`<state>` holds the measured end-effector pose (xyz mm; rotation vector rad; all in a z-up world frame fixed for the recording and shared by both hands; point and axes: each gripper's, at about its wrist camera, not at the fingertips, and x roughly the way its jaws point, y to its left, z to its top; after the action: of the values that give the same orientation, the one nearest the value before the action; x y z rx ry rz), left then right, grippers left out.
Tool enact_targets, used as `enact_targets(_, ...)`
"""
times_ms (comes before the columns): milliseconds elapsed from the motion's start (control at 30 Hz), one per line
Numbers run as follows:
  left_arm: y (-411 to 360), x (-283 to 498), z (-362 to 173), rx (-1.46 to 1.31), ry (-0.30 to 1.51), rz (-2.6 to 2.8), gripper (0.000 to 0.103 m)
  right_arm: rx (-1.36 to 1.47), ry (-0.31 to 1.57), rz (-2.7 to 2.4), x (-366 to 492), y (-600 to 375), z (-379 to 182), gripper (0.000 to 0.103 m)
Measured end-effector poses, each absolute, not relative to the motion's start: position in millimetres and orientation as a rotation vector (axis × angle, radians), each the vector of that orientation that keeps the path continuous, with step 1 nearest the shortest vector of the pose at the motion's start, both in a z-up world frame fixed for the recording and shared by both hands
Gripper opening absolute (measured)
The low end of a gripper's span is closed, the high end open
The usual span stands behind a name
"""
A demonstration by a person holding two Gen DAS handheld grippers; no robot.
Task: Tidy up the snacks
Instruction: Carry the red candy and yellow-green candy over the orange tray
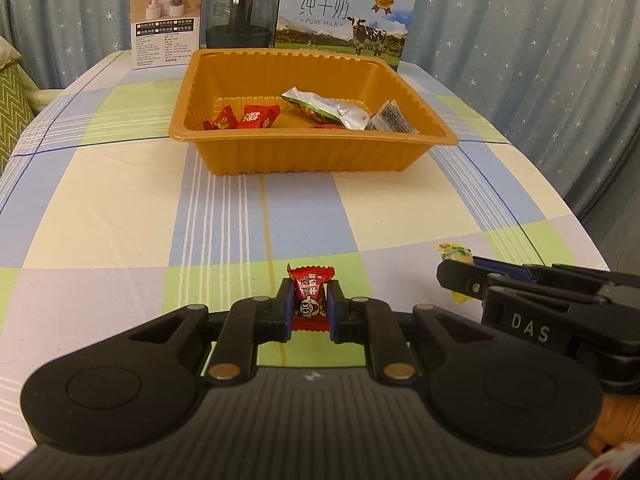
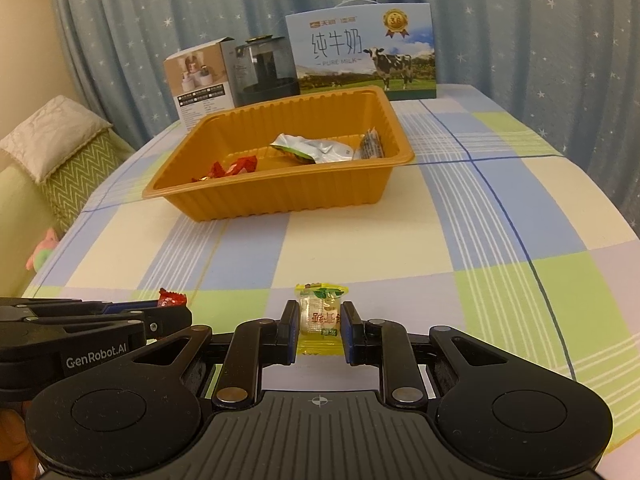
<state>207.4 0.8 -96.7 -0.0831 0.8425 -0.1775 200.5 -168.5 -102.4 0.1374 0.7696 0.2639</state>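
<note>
Home room: checked tablecloth [image 1: 120,200] on table, star-print curtains [image 2: 540,40], cushioned sofa [image 2: 48,152], milk carton box [image 1: 344,20].

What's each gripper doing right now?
Left gripper: shut on the red candy.
Right gripper: shut on the yellow candy.

- Your left tongs [image 1: 310,306] cover both sides of the red candy [image 1: 310,294]; only its front face and top crimp show.
- The orange tray [image 1: 280,152] wall hides the lower parts of the snacks inside.
- The small print on the white box [image 1: 166,20] is too small to read.
- The milk carton [image 1: 344,16] base sits behind the tray rim.
</note>
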Motion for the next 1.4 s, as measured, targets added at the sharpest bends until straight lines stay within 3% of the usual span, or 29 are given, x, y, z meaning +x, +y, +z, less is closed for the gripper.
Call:
enact_targets(700,8.7,211.6,-64.9,-0.079,0.777,-0.183,0.014,0.112,0.695,0.280,206.0,-164.6,-74.7,0.022)
enact_targets(1400,20.7,263.3,-25.3,-0.083,0.690,-0.176,0.014,0.107,0.563,0.288,257.8,-156.1,-23.9,0.022)
